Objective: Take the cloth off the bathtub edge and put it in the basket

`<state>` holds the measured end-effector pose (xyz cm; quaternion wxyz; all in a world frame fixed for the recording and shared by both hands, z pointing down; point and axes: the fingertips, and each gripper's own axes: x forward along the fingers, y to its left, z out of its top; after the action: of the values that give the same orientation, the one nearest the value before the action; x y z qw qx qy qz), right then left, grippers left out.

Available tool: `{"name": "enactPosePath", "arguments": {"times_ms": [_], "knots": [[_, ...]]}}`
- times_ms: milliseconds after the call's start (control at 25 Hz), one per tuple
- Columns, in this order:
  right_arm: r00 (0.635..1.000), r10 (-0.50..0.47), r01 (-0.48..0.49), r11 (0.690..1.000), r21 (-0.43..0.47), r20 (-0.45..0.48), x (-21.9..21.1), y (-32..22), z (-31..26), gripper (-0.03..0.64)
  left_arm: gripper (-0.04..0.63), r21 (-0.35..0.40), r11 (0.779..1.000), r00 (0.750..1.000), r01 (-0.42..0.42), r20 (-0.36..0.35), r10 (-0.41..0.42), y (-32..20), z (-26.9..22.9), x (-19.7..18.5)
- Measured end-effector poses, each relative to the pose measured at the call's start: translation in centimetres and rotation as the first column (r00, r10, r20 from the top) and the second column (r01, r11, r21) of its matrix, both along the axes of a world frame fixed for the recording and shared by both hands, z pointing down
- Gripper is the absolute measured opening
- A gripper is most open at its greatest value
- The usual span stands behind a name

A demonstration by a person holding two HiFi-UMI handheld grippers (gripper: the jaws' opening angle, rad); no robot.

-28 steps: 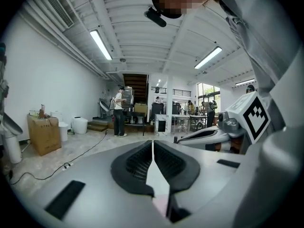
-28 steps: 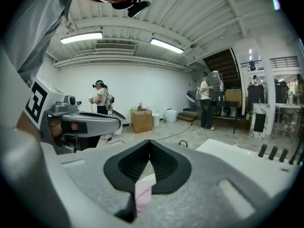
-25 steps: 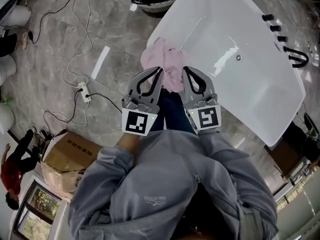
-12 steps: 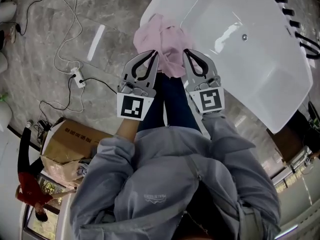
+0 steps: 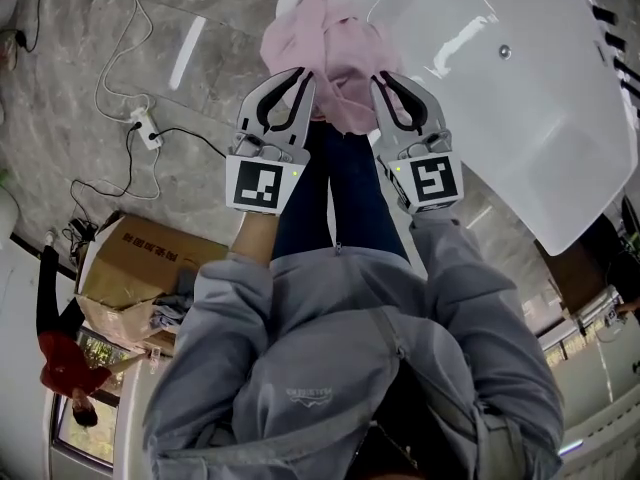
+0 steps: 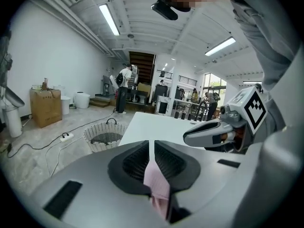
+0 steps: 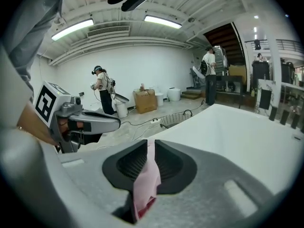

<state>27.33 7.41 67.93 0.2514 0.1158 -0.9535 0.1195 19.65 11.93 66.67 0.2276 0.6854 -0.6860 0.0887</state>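
The pink cloth (image 5: pixel 328 40) hangs bunched between my two grippers, over the near corner of the white bathtub (image 5: pixel 520 118). My left gripper (image 5: pixel 302 72) is shut on one edge of it; a pink fold (image 6: pixel 159 184) sits pinched between its pads. My right gripper (image 5: pixel 386 76) pinches the other side, with cloth (image 7: pixel 146 184) between its pads, and its jaws are starting to open. The wicker basket (image 6: pixel 105 137) stands on the floor beyond the tub's end and also shows in the right gripper view (image 7: pixel 175 118). It is out of the head view.
A power strip (image 5: pixel 140 126) with trailing cables lies on the marble floor to the left. A cardboard box (image 5: pixel 135 278) stands at the lower left, with a person in red (image 5: pixel 65 358) near it. Other people stand far back in the room.
Both grippers have moved up and away from me with the pink cloth between them. The basket has slipped out of the head view's top edge.
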Motion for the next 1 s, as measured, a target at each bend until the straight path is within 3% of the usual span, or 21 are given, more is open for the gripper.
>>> {"name": "enactPosePath", "arguments": {"times_ms": [120, 160, 200, 320, 520, 800, 1000], "knots": [[1.0, 0.0, -0.001, 0.999, -0.039, -0.012, 0.3, 0.3, 1.3, 0.057, 0.035, -0.02, 1.0, 1.0, -0.016, -0.025, 0.016, 0.4, 1.5, 0.4], [1.0, -0.004, 0.003, 0.999, -0.044, -0.019, 0.3, 0.4, 1.7, 0.081, 0.098, -0.023, 1.0, 0.999, -0.02, -0.031, 0.02, 0.5, 2.0, 0.5], [1.0, -0.008, 0.007, 0.999, -0.05, -0.027, 0.4, 0.5, 2.1, 0.111, 0.154, -0.025, 0.999, 0.999, -0.025, -0.033, 0.025, 0.6, 2.5, 0.6], [0.999, -0.007, 0.003, 0.997, -0.081, -0.05, 0.9, 0.7, 3.4, 0.271, 0.214, -0.03, 0.999, 0.998, -0.039, -0.044, 0.038, 0.7, 3.8, 0.9], [0.994, -0.009, -0.005, 0.992, -0.13, -0.105, 1.9, 1.0, 6.0, 0.412, 0.309, -0.056, 0.998, 0.997, -0.037, -0.071, 0.032, 1.0, 5.9, 0.8], [0.973, -0.028, -0.031, 0.968, -0.25, -0.228, 3.6, 1.1, 10.7, 0.479, 0.351, -0.192, 0.978, 0.99, -0.079, -0.134, 0.054, 1.9, 10.2, 0.6], [0.938, -0.047, -0.089, 0.925, -0.369, -0.344, 4.8, 1.1, 14.7, 0.486, 0.36, -0.27, 0.956, 0.981, -0.116, -0.18, 0.068, 2.2, 12.5, 1.1]]}}
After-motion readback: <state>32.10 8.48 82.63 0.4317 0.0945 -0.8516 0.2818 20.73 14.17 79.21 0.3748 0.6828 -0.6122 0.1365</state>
